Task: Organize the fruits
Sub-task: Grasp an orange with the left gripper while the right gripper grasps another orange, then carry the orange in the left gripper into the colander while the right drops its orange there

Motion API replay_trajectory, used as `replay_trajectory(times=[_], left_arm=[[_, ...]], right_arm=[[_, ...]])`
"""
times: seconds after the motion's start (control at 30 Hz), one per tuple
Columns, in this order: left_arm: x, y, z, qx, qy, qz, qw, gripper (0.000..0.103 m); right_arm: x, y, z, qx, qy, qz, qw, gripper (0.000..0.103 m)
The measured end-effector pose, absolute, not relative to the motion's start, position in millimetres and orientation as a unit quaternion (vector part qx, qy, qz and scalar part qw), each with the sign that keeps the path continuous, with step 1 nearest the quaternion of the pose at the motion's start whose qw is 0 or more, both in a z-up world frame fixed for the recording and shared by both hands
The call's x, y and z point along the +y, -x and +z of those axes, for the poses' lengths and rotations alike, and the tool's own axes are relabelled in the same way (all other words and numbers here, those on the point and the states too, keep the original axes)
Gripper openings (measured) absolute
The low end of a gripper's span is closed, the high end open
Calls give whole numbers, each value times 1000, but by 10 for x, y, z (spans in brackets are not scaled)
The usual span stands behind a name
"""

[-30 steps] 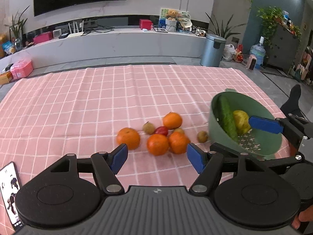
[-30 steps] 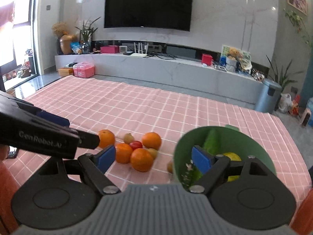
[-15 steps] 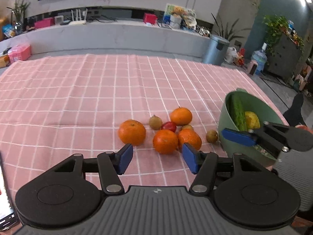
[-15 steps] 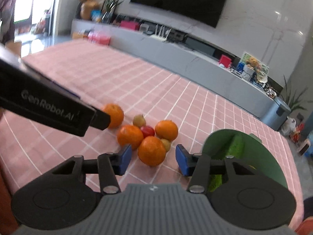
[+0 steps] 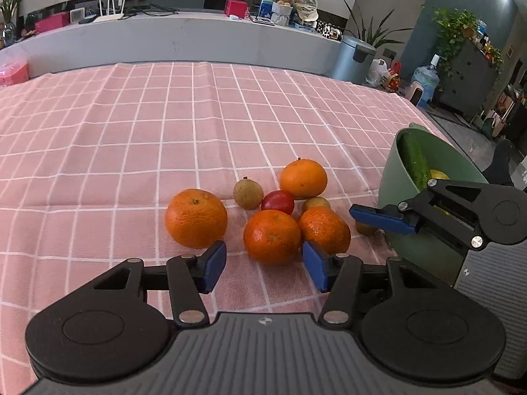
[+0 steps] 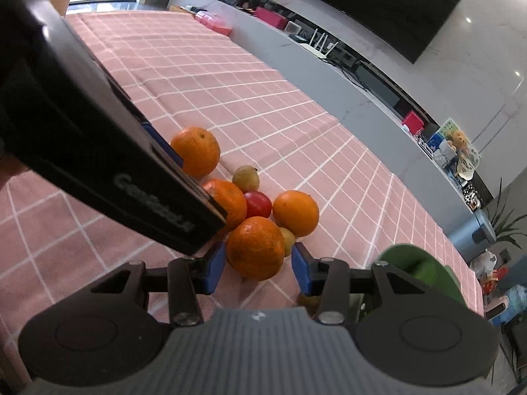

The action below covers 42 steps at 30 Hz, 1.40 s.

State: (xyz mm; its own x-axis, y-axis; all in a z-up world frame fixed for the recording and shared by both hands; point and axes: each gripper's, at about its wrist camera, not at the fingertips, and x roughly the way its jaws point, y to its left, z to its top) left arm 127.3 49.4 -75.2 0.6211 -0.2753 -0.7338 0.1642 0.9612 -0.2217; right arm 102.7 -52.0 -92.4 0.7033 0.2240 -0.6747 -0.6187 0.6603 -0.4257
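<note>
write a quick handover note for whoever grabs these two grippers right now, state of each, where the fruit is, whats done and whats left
Left gripper: open, jaws have just been closing, lined up in front of the near middle orange, not gripping it.
Right gripper: open, jaws have just been closing around the near right orange; pads not yet pressing.
On the pink checked cloth: four oranges, a red tomato-like fruit and a few small brownish fruits, all clustered.
Done: green bowl at the right already holds a cucumber and a yellow fruit.
Left: everything in the cluster.
</note>
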Motion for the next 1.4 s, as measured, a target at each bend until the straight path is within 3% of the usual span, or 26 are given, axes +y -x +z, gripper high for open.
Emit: replay_trajectory(times=[0.43, 0.87, 1.4], left_arm=[[474, -1376, -864, 416, 82, -143, 894, 47], [534, -1231, -711, 412, 86, -120, 899, 44], [443, -746, -98, 358, 64, -112, 925, 44]], right_arm=[[-453, -974, -1046, 277, 370, 244, 852, 35], [-432, -918, -900, 278, 357, 245, 857, 32], [-791, -564, -204, 263, 224, 233, 909, 32]])
